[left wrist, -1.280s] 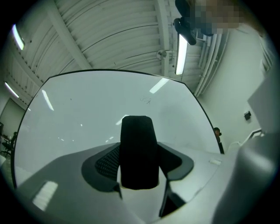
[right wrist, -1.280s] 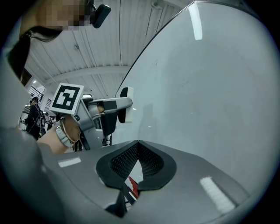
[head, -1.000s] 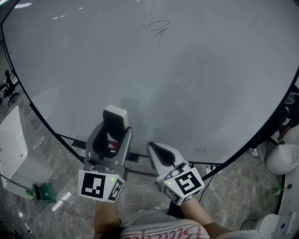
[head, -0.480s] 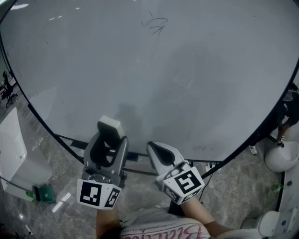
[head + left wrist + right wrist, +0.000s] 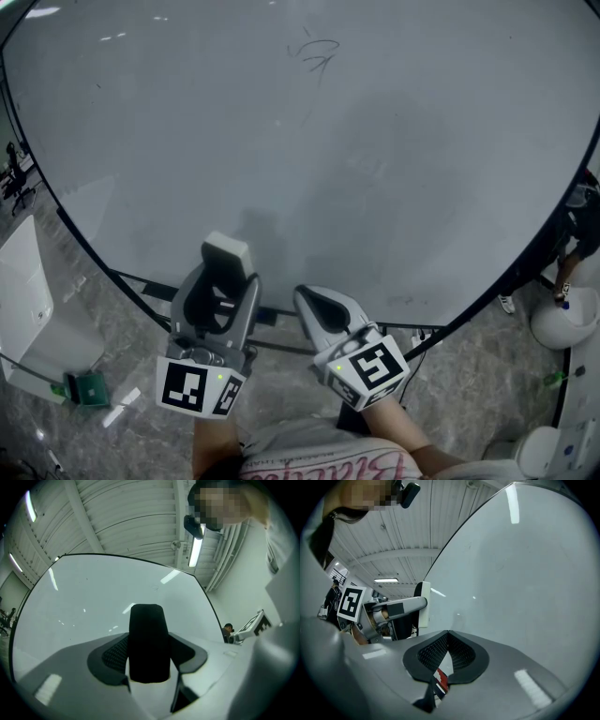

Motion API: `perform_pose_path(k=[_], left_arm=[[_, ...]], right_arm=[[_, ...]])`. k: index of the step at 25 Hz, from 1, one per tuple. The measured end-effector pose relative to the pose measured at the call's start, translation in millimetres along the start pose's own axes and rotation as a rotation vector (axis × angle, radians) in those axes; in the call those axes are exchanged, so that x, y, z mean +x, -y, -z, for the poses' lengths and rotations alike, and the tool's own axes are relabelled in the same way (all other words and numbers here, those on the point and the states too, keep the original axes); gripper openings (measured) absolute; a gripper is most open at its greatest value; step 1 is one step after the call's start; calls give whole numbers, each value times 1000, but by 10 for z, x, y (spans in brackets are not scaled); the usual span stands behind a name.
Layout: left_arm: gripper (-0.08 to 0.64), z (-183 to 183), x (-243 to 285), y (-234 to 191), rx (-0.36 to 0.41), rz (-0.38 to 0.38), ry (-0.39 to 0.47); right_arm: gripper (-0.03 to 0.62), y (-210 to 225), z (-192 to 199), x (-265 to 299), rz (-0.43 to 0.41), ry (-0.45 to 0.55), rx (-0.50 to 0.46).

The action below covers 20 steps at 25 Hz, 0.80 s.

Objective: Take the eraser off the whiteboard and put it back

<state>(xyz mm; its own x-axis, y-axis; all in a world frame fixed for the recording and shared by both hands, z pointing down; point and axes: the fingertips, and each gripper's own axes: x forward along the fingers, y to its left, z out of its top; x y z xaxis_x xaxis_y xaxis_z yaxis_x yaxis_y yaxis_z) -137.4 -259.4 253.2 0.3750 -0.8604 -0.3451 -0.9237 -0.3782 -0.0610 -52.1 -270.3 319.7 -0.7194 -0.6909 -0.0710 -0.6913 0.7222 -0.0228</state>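
White-backed, black-felt block eraser point(image 5: 228, 251) sits clamped in the left hand-held gripper point(image 5: 226, 277), jaws spread wide around it. It is close against the lower edge of the large white whiteboard point(image 5: 375, 141); contact with the board not discernible. Right hand-held gripper point(image 5: 315, 306) just beside, jaws pressed together, empty.

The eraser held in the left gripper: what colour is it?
The eraser shows black, best in the left gripper view; its other side is white in the head view.
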Motion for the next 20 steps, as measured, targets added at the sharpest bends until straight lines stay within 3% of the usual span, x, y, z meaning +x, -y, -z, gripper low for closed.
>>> perform_pose_path(k=[9,17,20], left_arm=[[247,-35,46,-6,3,0,9],[247,-182,220,-55,56,-12,2],[247,-266,334,-62,111,-4,2]], right_arm=[[2,8,10,-13,1,-6,-3],[2,3,10,-26,-5,-4,-12],[2,9,16,-37,-5,4,-5]])
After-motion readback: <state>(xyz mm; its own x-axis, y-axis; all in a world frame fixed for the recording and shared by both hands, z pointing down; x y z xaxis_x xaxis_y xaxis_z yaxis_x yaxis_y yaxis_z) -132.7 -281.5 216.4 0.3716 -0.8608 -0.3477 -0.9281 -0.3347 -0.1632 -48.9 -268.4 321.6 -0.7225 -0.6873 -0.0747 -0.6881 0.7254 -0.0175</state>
